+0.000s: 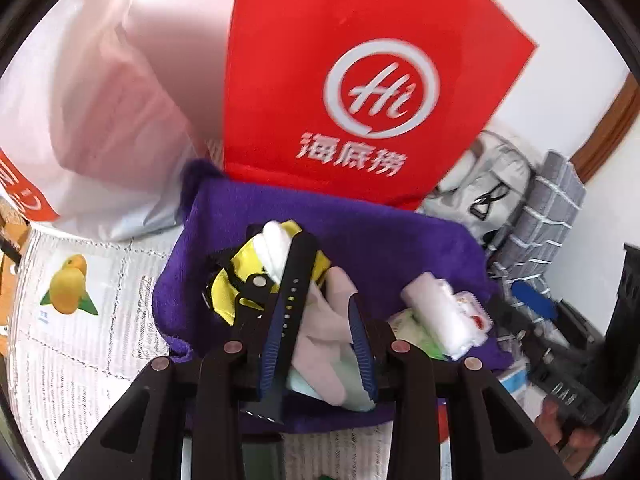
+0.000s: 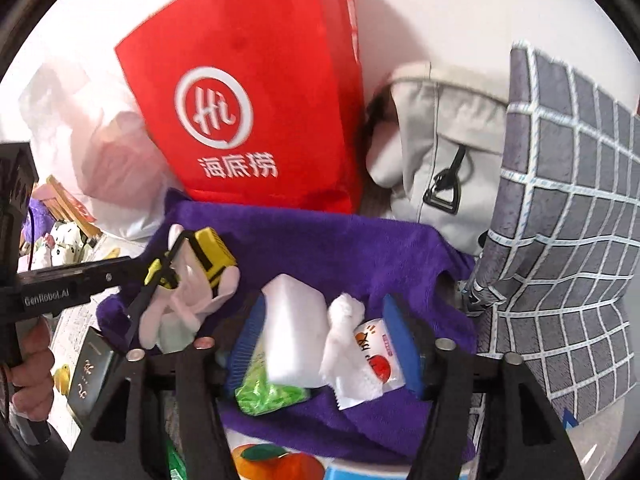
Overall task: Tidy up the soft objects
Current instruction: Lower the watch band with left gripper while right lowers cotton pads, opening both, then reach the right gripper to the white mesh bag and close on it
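Observation:
A purple towel (image 1: 360,240) (image 2: 340,248) lies spread under a pile of small things. My left gripper (image 1: 318,304) (image 2: 168,268) stands open over a pale pink-white cloth (image 1: 324,332) (image 2: 176,312) that lies between its blue pads. A black strap (image 1: 294,276) (image 2: 140,308) runs along its left finger, beside a yellow pouch (image 1: 224,284) (image 2: 212,252). My right gripper (image 2: 324,304) is open wide. Between its pads lie a white sponge block (image 2: 292,332), a crumpled white tissue (image 2: 344,320), a red-printed packet (image 2: 376,356) and a green packet (image 2: 268,392).
A red paper bag (image 1: 320,60) (image 2: 260,80) stands just behind the towel, a white plastic bag (image 1: 80,120) to its left. A grey backpack (image 2: 440,140) and a grey checked cushion (image 2: 568,200) crowd the right. A dark box (image 2: 92,376) and a person's hand (image 2: 32,356) are at left.

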